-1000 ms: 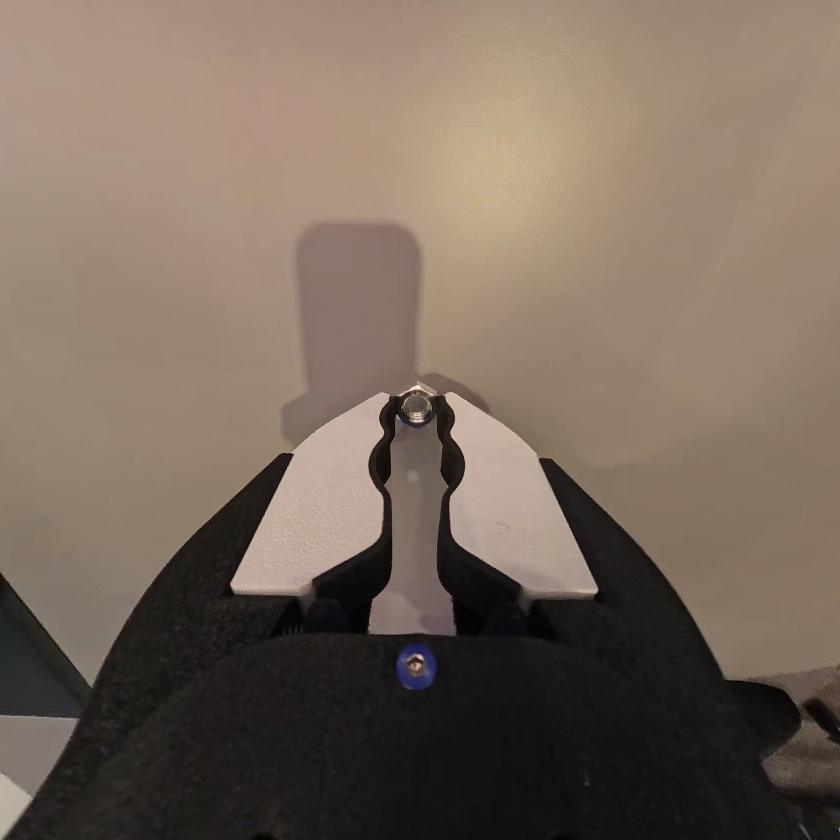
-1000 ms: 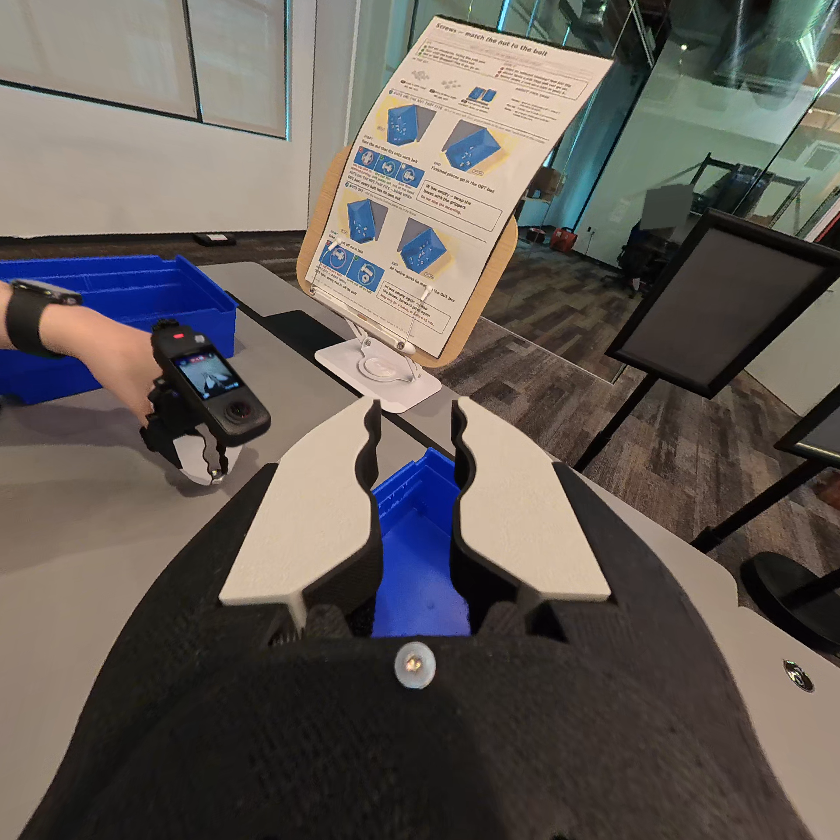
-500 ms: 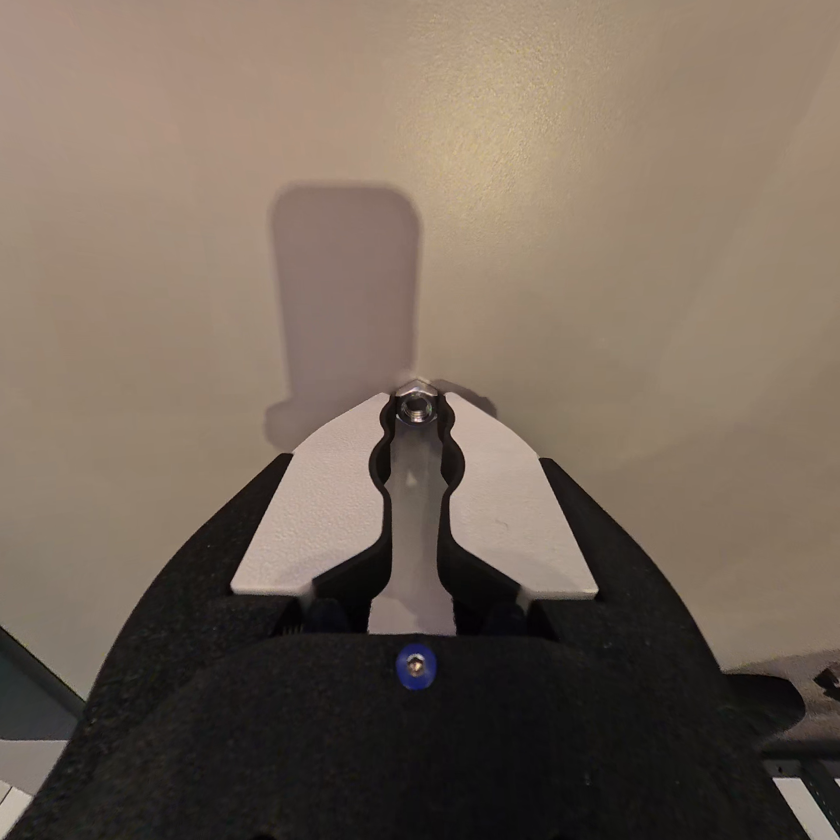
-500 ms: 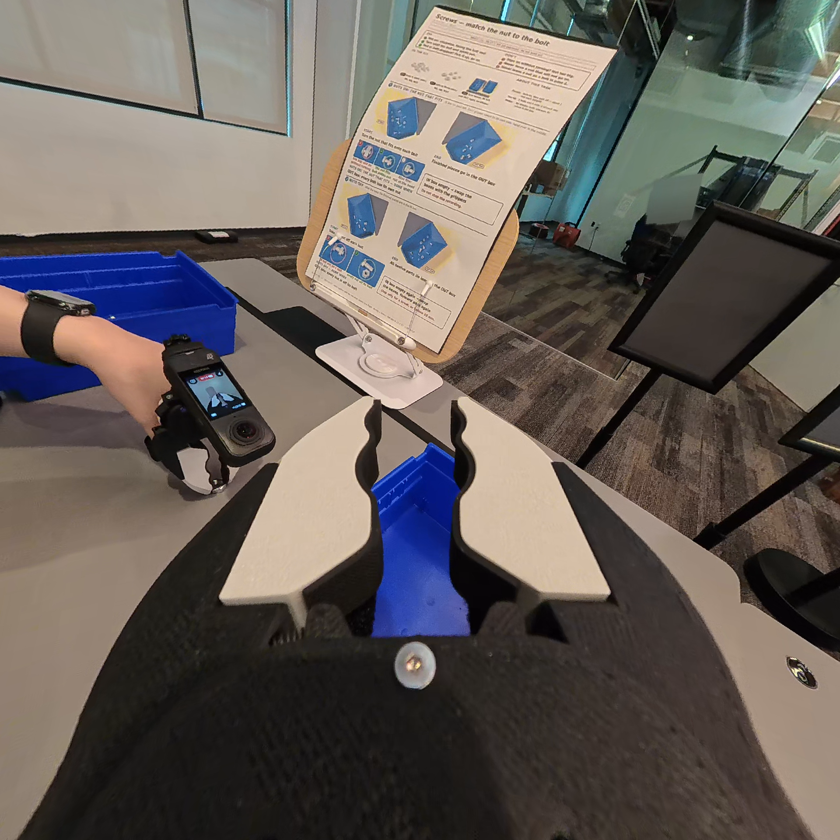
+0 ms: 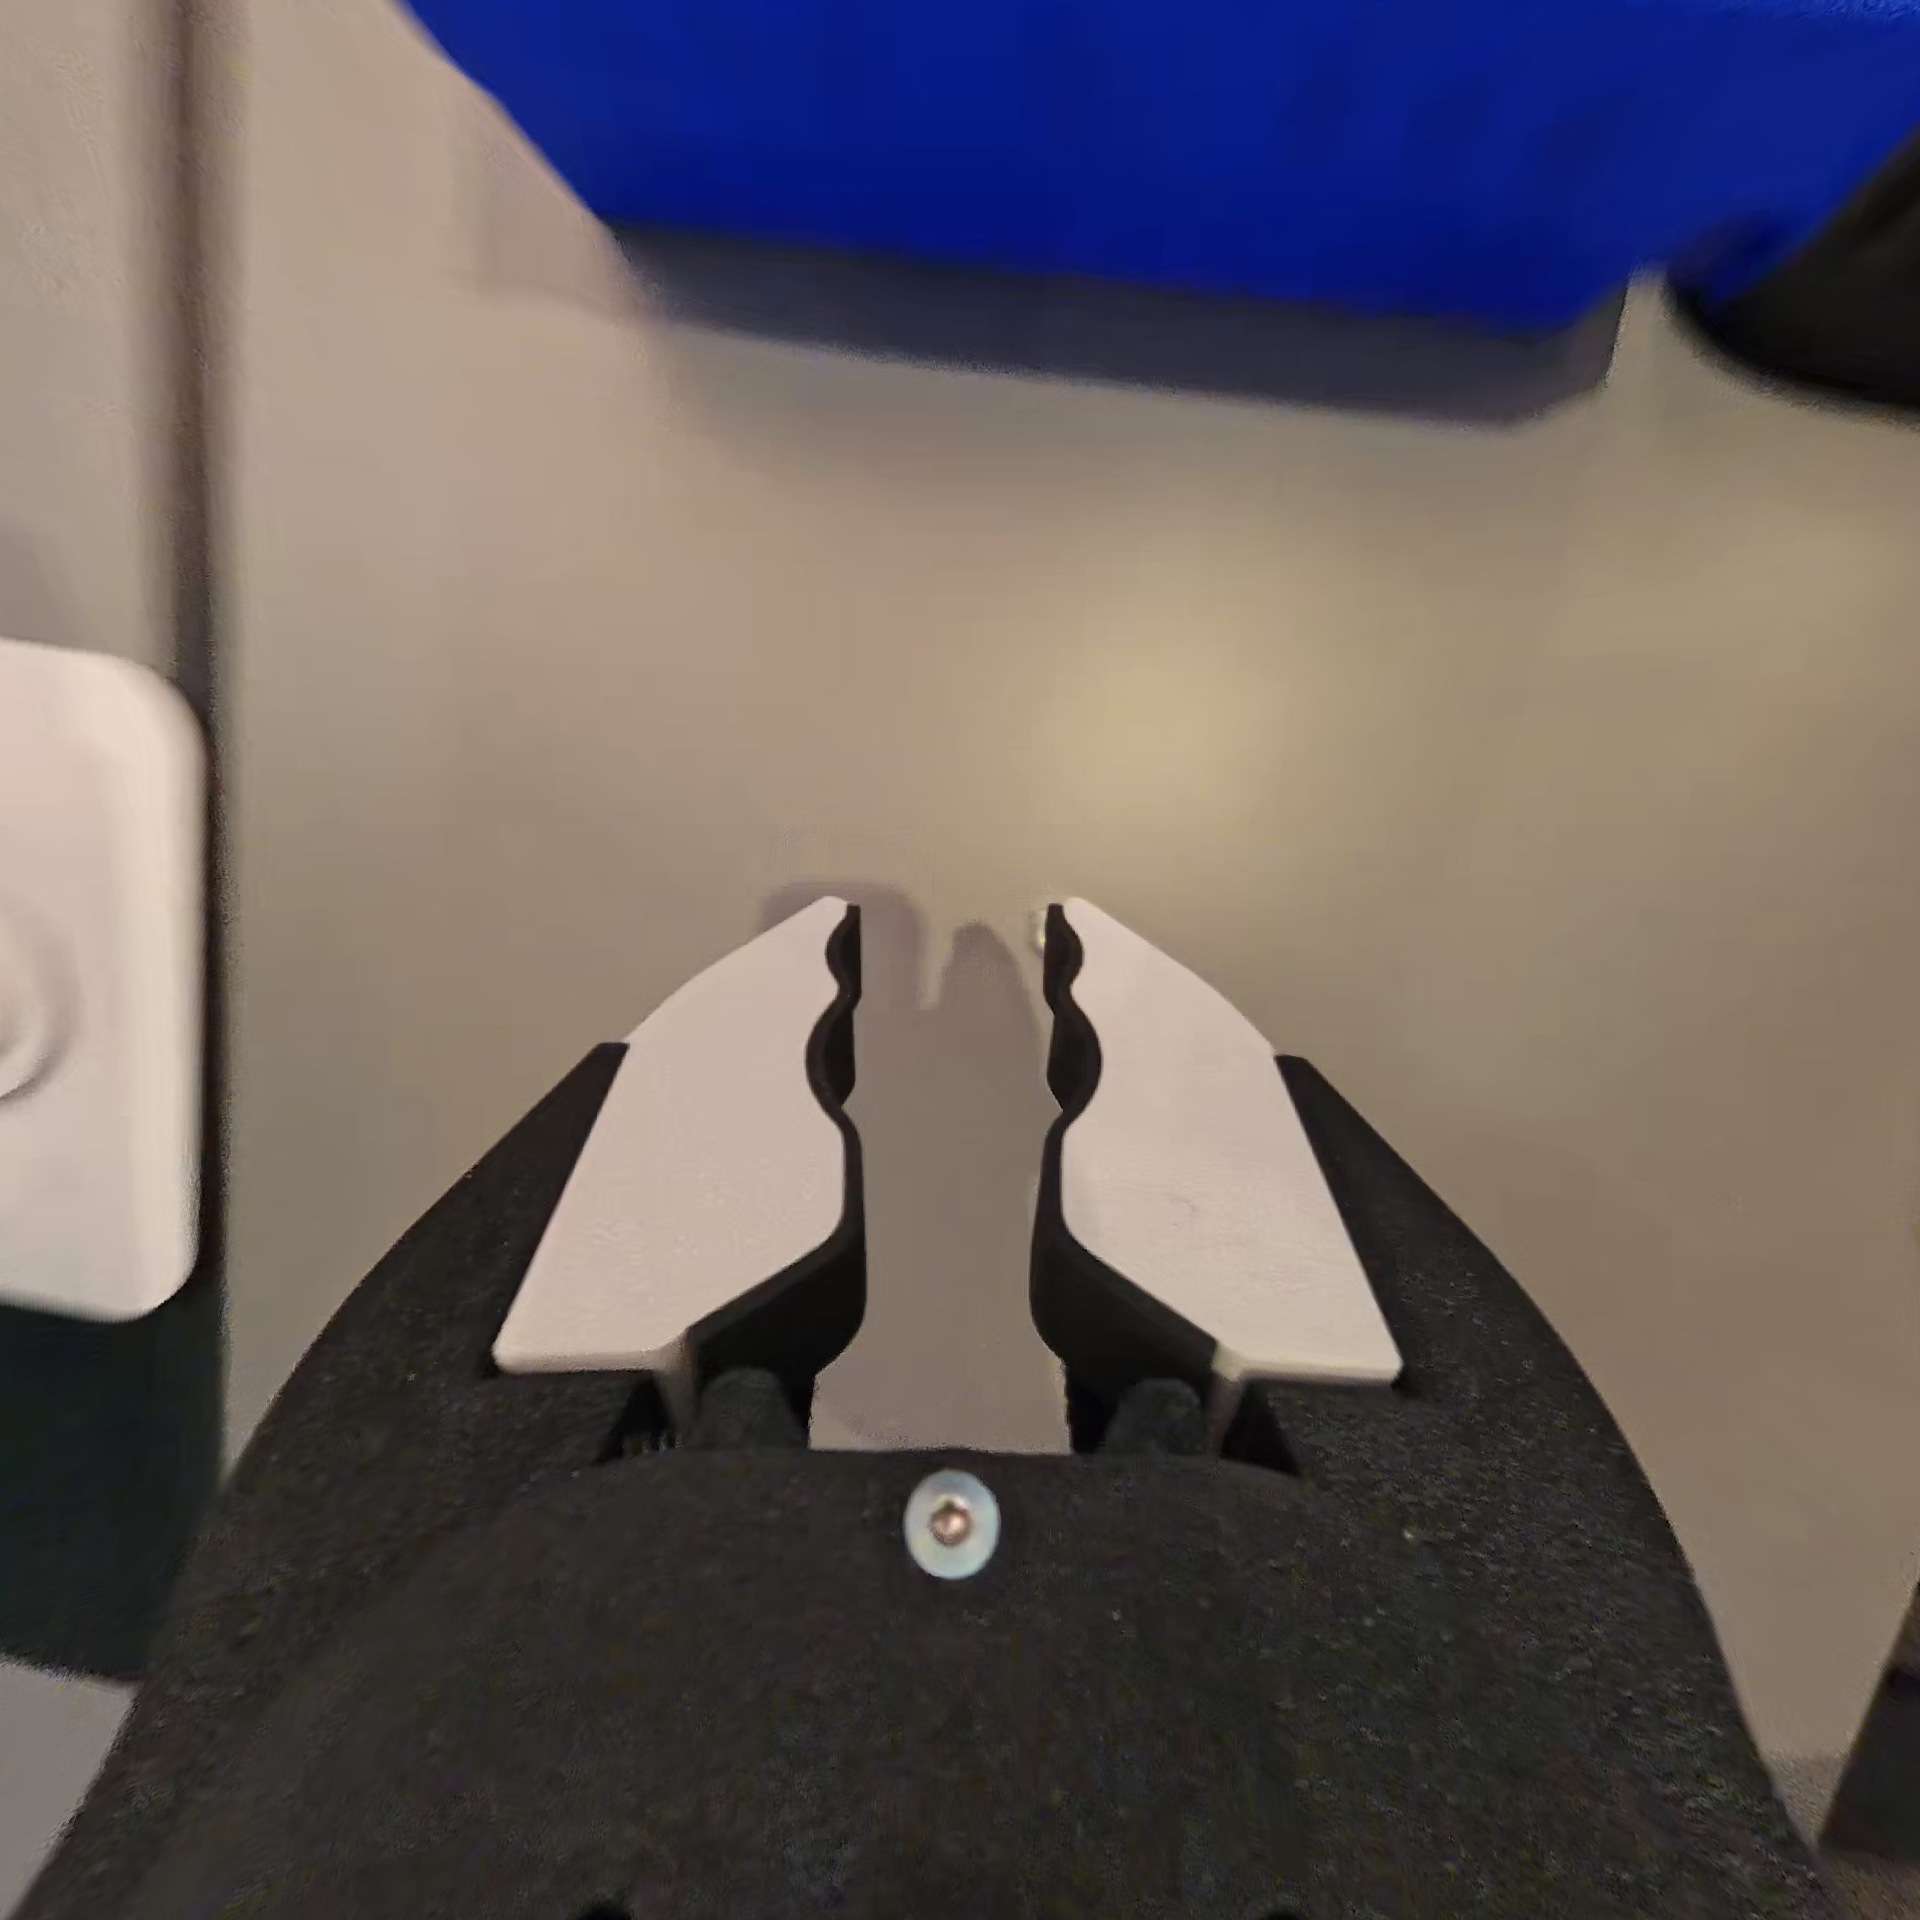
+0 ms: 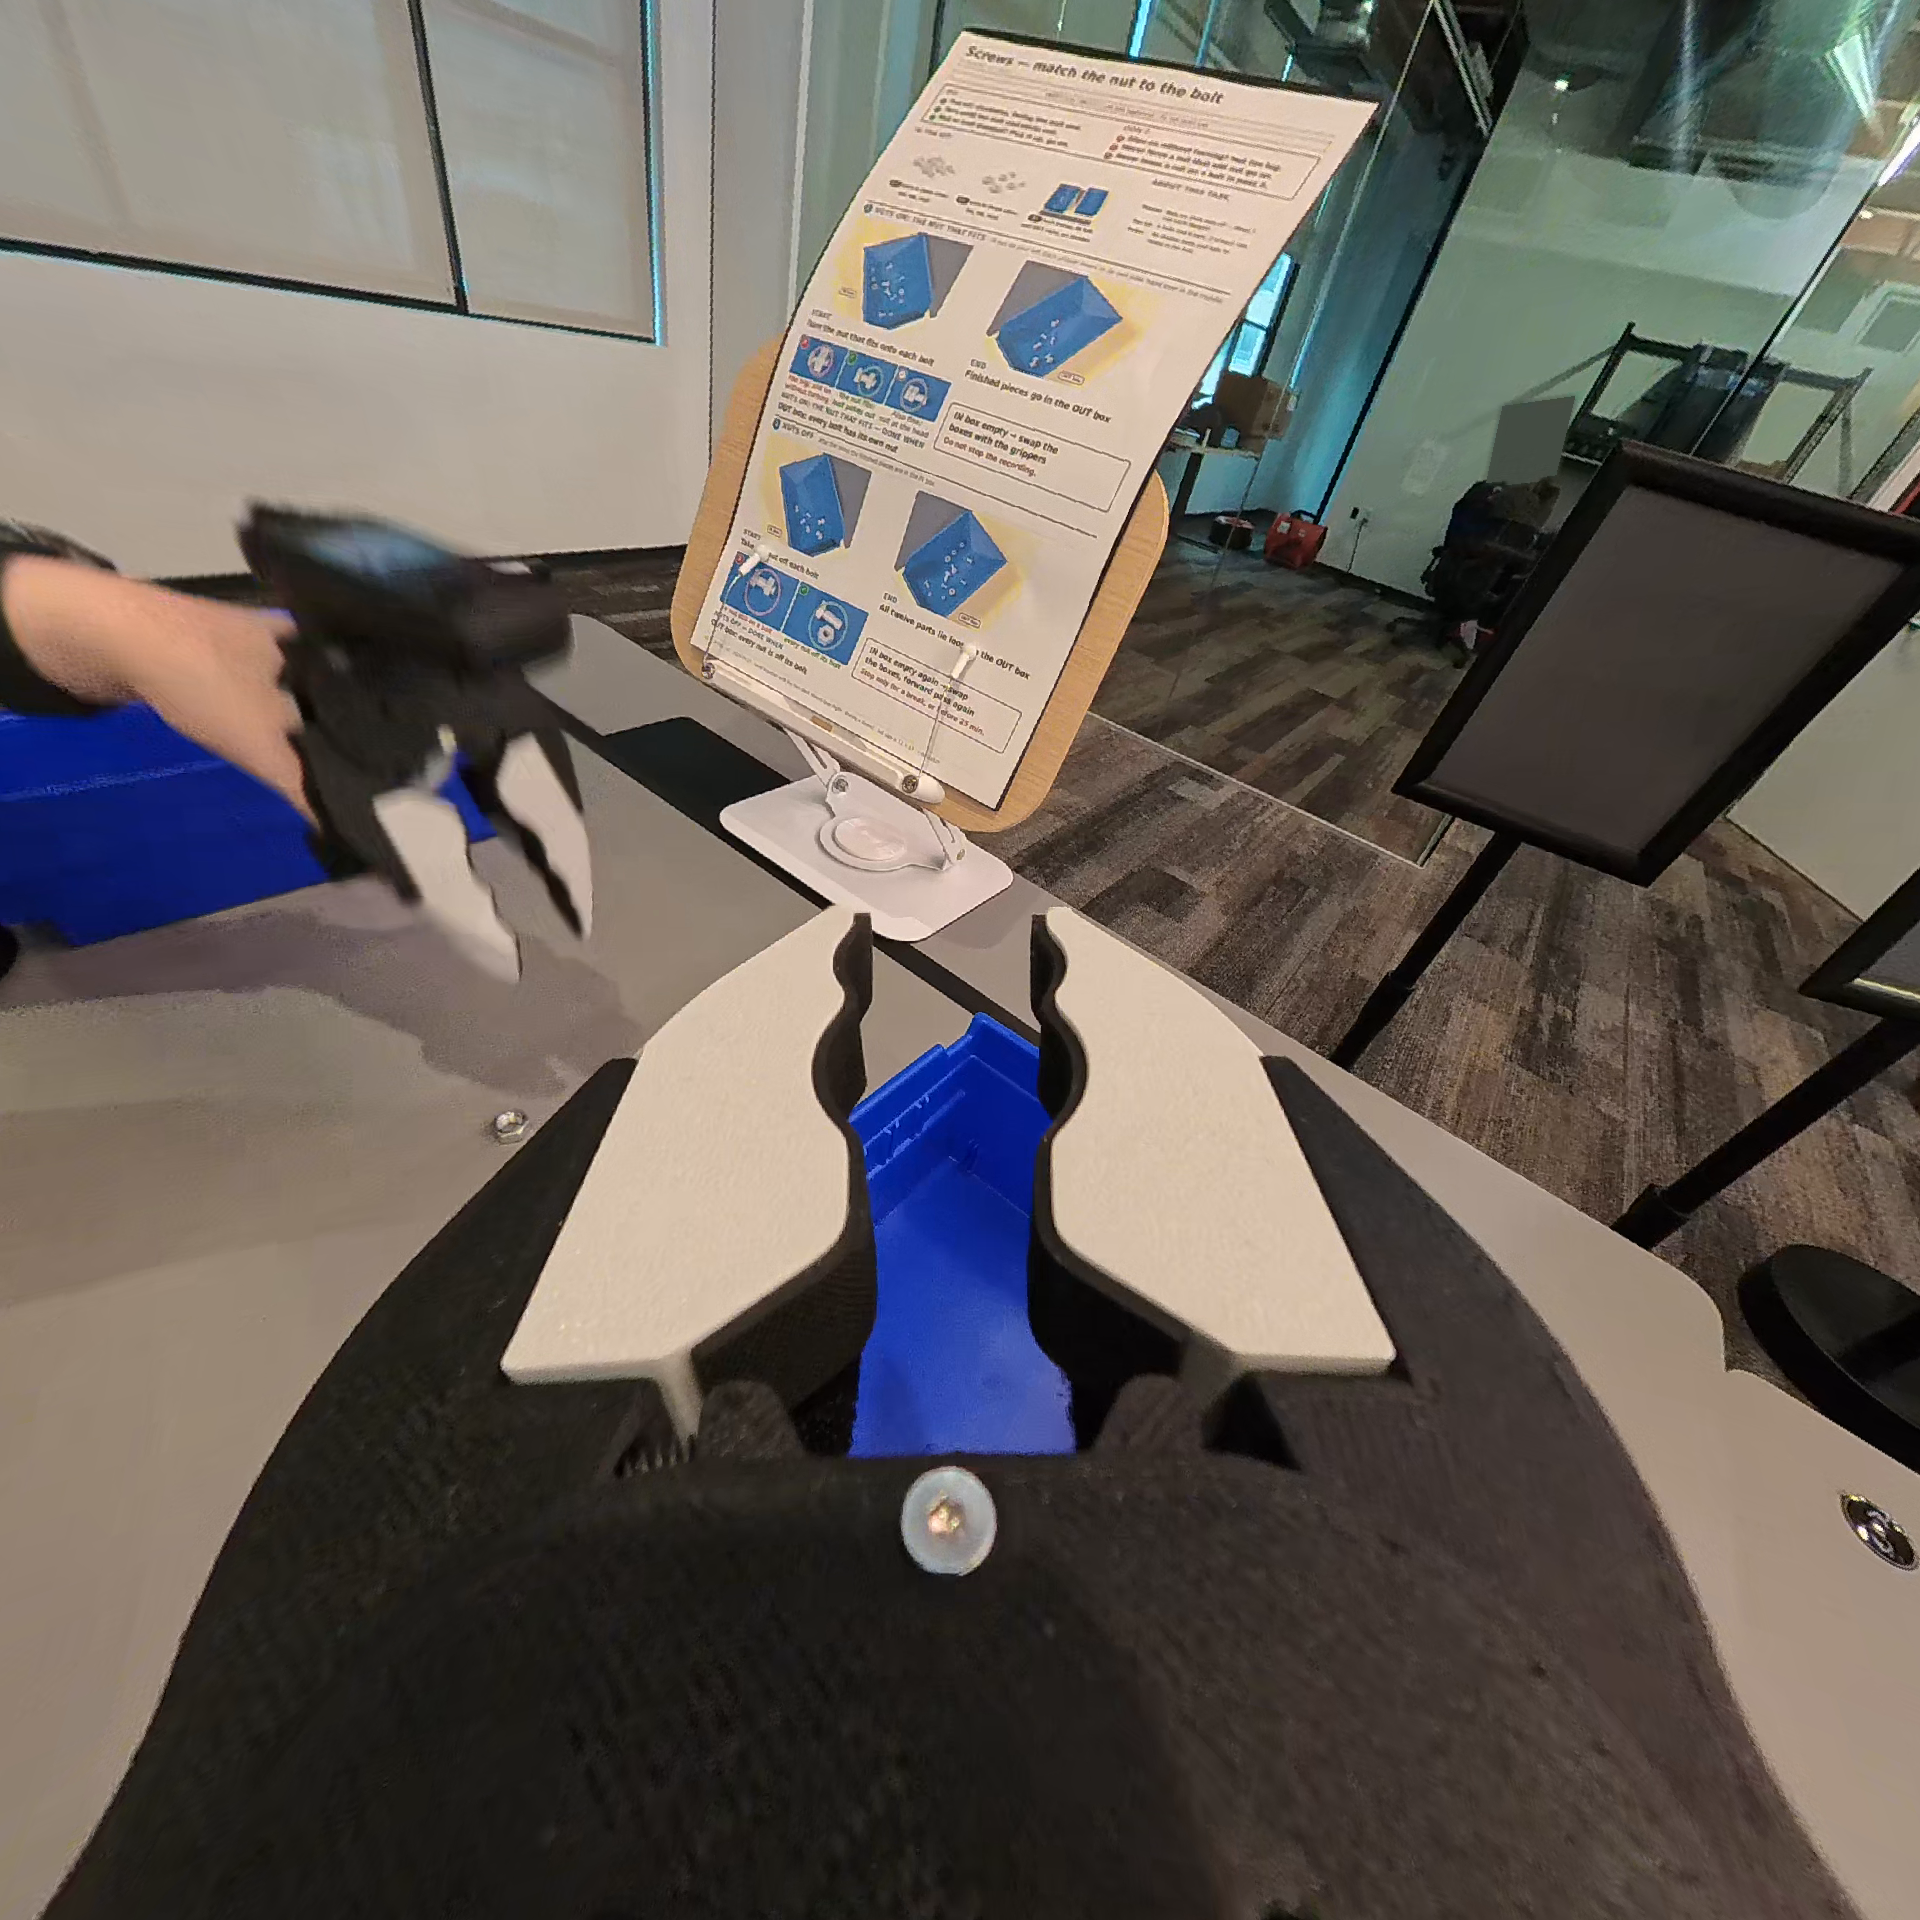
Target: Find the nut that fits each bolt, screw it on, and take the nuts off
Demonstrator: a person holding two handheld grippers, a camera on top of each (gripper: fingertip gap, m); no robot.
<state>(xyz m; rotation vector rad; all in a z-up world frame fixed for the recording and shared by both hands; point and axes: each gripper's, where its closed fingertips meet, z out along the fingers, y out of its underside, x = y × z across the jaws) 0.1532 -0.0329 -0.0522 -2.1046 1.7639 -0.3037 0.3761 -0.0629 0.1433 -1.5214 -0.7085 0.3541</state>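
Note:
In the left wrist view my left gripper (image 5: 953, 914) is open and holds nothing, above the grey table (image 5: 1143, 623); the picture is blurred. A small shiny glint (image 5: 1039, 928) shows by its right fingertip. In the right wrist view the left gripper (image 6: 499, 883) hangs blurred above the table with its fingers apart. A small silver nut (image 6: 509, 1125) lies loose on the table below it. My right gripper (image 6: 945, 925) is open and empty, held above a small blue bin (image 6: 956, 1195).
A large blue bin (image 6: 125, 831) stands at the far left, also at the top of the left wrist view (image 5: 1143, 125). An instruction sheet on a stand (image 6: 987, 416) with a white base (image 6: 868, 847) stands behind. The table edge runs to the right; a black sign stand (image 6: 1662, 665) is beyond it. The tips of one gripper are about 30 cm away from the tips of the other.
My left gripper was shut on the nut against the table; it has opened, let go of the nut and lifted away to the right. My right gripper has barely moved.

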